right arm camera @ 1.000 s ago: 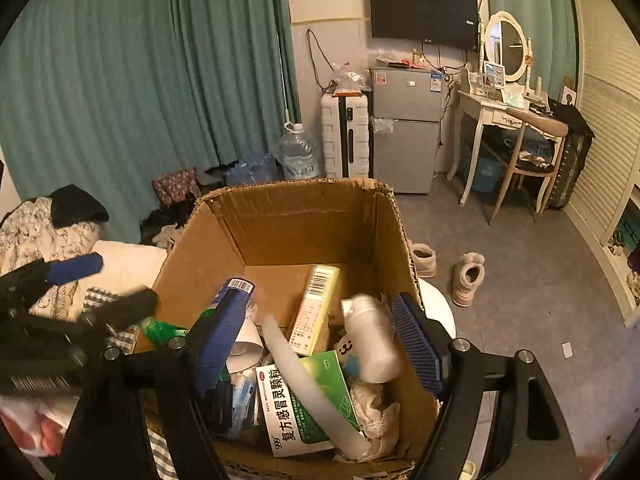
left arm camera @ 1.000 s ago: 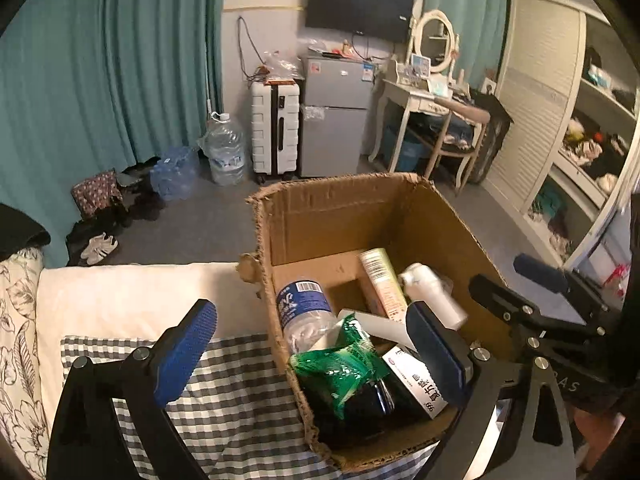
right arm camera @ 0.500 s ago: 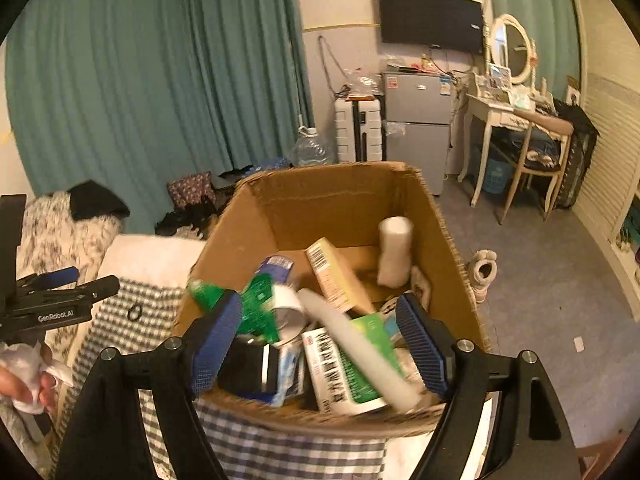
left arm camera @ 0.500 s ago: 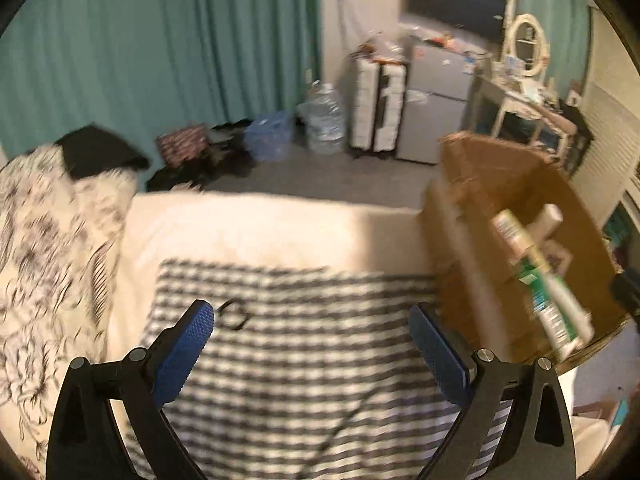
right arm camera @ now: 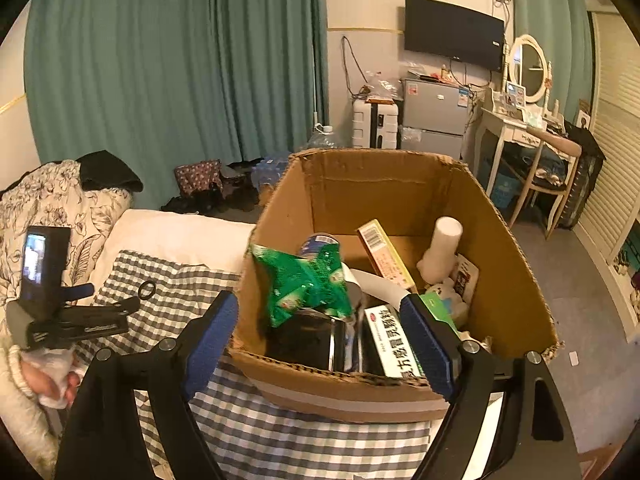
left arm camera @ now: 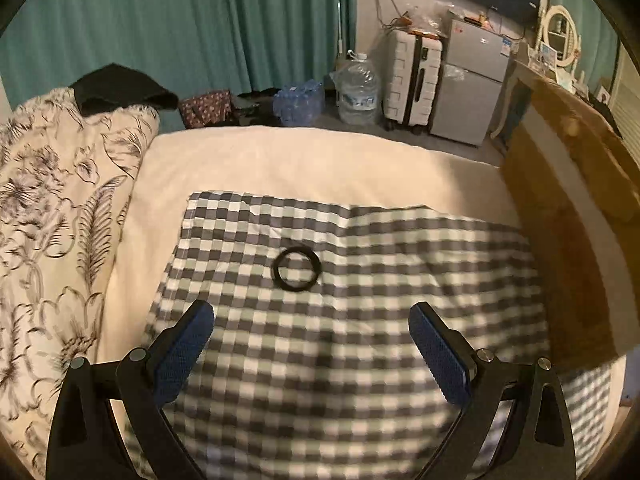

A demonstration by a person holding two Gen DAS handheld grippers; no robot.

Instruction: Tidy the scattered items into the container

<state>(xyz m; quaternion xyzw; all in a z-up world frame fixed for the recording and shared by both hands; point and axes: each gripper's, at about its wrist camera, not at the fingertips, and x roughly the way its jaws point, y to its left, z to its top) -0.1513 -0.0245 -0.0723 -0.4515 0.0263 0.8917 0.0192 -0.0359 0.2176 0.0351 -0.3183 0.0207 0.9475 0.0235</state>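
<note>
While a black ring [left arm camera: 296,268] lay alone on the checked cloth [left arm camera: 360,360], the left gripper [left arm camera: 312,332] hovered just short of it, jaws wide and empty. Beside the cloth stood the cardboard box [right arm camera: 516,280], filled with items; the right gripper [right arm camera: 320,320], jaws just widened and empty, faced its near wall.

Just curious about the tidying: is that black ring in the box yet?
Not yet: the black ring lies flat on the checked cloth, outside the cardboard box.
</note>
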